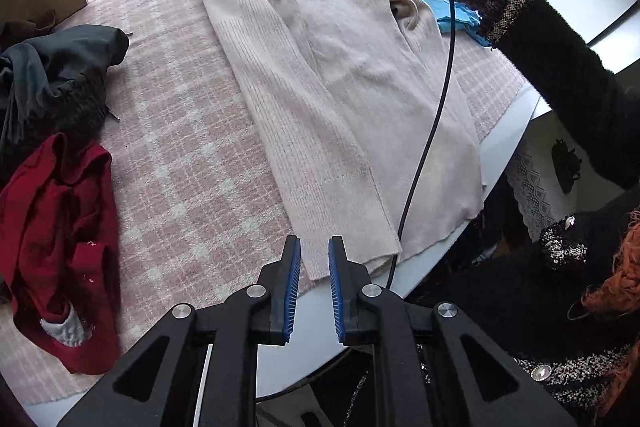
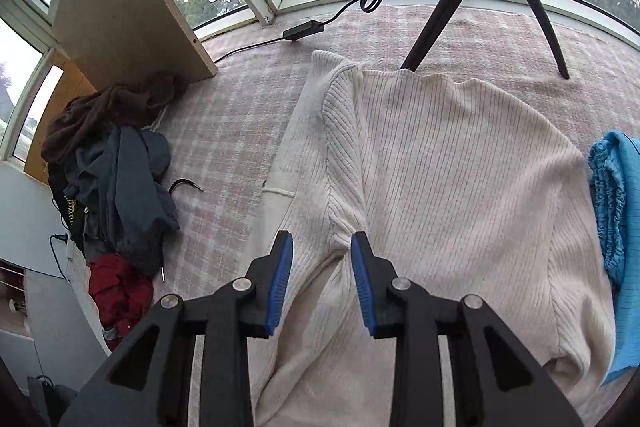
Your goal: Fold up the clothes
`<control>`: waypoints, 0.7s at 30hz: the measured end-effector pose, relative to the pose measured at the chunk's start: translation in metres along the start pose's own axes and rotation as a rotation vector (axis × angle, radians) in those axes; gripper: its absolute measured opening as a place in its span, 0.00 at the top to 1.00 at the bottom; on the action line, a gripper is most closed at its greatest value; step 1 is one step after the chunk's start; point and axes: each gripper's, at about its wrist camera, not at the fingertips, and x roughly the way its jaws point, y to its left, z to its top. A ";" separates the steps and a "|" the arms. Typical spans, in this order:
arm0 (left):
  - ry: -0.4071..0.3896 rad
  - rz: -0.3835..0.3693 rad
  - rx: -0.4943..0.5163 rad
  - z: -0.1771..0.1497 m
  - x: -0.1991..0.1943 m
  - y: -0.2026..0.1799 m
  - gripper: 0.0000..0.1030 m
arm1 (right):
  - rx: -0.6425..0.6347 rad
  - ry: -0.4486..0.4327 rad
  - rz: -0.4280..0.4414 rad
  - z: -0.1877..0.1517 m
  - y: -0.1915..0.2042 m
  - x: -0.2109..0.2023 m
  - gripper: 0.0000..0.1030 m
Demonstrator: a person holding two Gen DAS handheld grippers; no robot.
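Clearly the cream ribbed sweater (image 1: 320,99) lies spread lengthwise on the pink checked cloth (image 1: 180,147) so its sides can be turned in; one sleeve is already laid along the body. The left gripper (image 1: 314,291) hangs above the hem at six o'clock, jaws slightly parted with nothing between them, probably freed to take a new hold. The right gripper (image 2: 322,283) hovers over the sleeve seam near the armpit, also released and empty, with cloth showing in the gap below. At nine o'clock a red garment (image 1: 60,247) and a grey one (image 1: 52,75) wait heaped aside; a blue garment (image 2: 616,219) sits at three o'clock.
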 end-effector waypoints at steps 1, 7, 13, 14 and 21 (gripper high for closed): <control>0.020 -0.001 -0.003 0.003 0.013 0.000 0.88 | -0.033 0.018 -0.039 -0.002 0.006 0.008 0.70; 0.092 -0.022 -0.029 -0.001 0.055 0.002 0.83 | -0.029 0.126 -0.069 -0.014 0.002 0.043 0.60; 0.110 -0.058 -0.055 -0.014 0.060 0.008 0.75 | -0.032 0.152 -0.071 -0.016 0.002 0.052 0.55; 0.109 -0.057 -0.059 -0.015 0.059 0.009 0.75 | -0.038 0.154 -0.075 -0.016 0.003 0.052 0.55; 0.102 -0.114 -0.053 -0.020 0.062 0.014 0.98 | -0.056 0.165 -0.097 -0.015 0.006 0.054 0.55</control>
